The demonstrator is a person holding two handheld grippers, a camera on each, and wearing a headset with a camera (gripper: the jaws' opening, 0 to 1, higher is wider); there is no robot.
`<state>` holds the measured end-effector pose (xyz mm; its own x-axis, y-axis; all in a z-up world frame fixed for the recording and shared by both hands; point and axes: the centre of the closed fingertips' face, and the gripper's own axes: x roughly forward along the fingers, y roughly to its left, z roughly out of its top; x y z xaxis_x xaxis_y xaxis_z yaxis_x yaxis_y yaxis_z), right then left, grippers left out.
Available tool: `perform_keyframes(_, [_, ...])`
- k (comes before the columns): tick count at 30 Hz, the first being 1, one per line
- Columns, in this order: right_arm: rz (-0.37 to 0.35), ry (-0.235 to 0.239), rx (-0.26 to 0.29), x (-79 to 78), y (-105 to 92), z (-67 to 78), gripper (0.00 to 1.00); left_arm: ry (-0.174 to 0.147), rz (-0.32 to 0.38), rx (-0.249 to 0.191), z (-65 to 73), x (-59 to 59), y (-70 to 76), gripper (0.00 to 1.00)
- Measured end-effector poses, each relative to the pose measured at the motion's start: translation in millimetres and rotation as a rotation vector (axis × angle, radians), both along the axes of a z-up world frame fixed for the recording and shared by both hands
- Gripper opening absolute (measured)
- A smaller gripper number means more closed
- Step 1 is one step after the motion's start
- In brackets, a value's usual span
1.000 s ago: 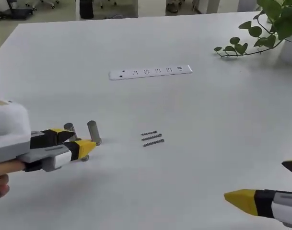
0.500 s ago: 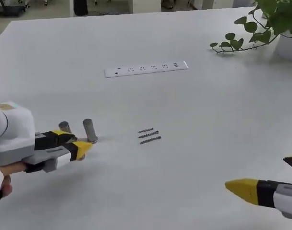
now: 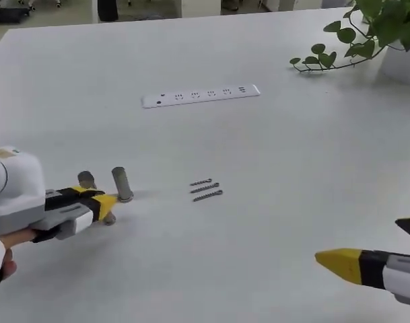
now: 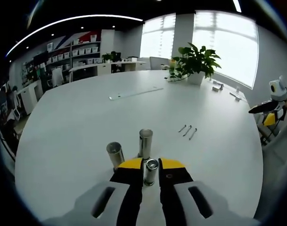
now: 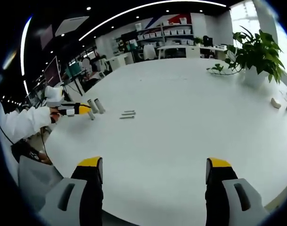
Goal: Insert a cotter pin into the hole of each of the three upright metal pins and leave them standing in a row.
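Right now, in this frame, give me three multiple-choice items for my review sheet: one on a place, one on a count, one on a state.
1. Where do the cotter pins lie?
A) flat on the table, apart from the metal pins
B) on top of the power strip
C) in the plant pot

2. How many cotter pins are there?
A) one
B) six
C) three

3. How does the right gripper stand?
A) shut on a cotter pin
B) open, with nothing between its jaws
C) shut on a plant leaf

Answers:
1 A: in the head view they lie side by side on bare tabletop, to the right of the metal pins.
2 C: the head view shows three separate pieces.
3 B: in the right gripper view the yellow-tipped jaws stand wide apart over bare table.
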<state>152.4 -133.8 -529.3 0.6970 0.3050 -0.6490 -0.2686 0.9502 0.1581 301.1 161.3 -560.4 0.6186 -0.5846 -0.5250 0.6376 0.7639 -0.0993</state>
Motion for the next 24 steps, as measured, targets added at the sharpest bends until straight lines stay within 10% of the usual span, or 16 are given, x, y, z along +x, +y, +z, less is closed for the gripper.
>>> perform_keyframes(24, [-0.028,-0.006,0.004,0.9,-2.9,4.8,0.88,-0.003,0.023,-0.024,1.0,-0.1,5.4,0.06])
